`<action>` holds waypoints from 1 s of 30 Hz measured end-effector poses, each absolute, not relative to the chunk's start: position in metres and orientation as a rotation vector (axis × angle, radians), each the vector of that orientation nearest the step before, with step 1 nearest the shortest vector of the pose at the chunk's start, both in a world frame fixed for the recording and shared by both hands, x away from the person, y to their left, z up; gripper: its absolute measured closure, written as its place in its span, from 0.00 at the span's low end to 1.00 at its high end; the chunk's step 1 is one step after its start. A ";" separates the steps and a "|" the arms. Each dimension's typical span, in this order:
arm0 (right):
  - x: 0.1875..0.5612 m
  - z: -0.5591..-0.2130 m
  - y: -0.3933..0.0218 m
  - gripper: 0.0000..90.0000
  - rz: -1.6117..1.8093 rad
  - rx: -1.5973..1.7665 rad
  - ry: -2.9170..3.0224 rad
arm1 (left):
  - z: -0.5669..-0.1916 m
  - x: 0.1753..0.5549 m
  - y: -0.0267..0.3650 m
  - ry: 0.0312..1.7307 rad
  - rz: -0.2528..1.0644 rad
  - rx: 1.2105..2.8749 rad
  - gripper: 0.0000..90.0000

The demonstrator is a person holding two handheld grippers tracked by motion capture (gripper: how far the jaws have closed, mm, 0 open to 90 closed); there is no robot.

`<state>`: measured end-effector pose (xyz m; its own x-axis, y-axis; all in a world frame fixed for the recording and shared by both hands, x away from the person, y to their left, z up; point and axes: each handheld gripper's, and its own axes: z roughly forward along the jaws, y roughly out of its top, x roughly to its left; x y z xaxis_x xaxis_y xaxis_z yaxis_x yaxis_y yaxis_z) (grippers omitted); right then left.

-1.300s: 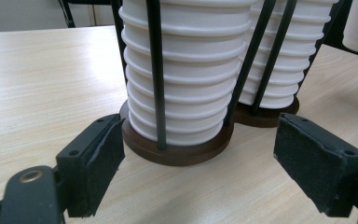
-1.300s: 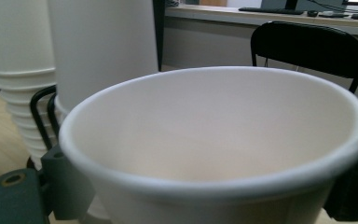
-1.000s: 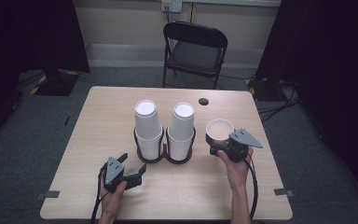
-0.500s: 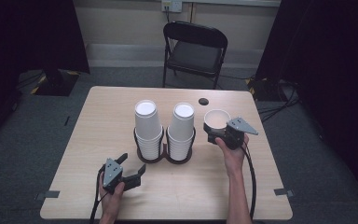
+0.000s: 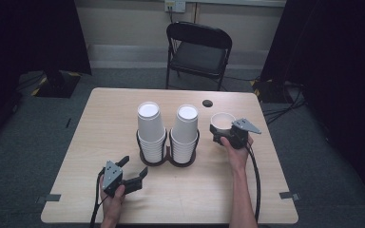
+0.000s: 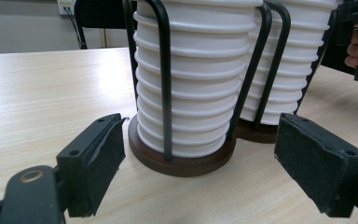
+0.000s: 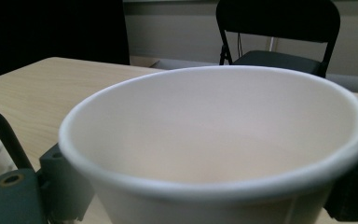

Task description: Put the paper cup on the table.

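Right gripper point(image 5: 217, 129): clamped on a single white paper cup point(image 5: 223, 122), jaws at each side of its wall; just eased a little wider, cup between them.
Cup place: held upright, just right of the two stacks, over the wooden table point(image 5: 104, 118).
Hidden on cup: bottom cut off in the right gripper view point(image 7: 214, 154); jaws mostly covered by the cup there.
Left gripper point(image 5: 133, 171): wide open, holding nothing, near the table's front edge, facing the cup holder point(image 5: 167, 159).
Left gripper view: rough black pads point(image 6: 98, 163), ridged rims of stacked cups point(image 6: 200, 84), thin black wire loops, round brown base point(image 6: 182, 163); stack tops cut off.
High view: shows both stack tops, left stack point(image 5: 150, 128), right stack point(image 5: 186, 130), a small dark round thing point(image 5: 207, 102) hard to make out, black folding chair point(image 5: 197, 52) behind.
Cup inside: smooth, plain, rolled rim.
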<state>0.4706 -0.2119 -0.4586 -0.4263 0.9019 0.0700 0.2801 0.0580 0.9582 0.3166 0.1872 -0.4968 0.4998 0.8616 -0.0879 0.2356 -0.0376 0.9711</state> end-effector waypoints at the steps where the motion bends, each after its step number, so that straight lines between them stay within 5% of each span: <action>1: 0.471 -0.460 -0.211 0.11 1.387 1.178 1.768 | -0.497 0.317 0.187 0.974 0.663 1.567 0.18; 30: 0.466 -0.480 -0.209 0.12 1.333 1.221 1.855 | -0.497 0.316 0.187 0.967 0.671 1.572 0.19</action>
<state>0.4658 -0.2088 -0.4804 -0.4400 0.8950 0.0734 0.3551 0.0983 0.9296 0.3161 0.1866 -0.4967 0.5033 0.8607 -0.0768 0.2300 -0.0477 0.9720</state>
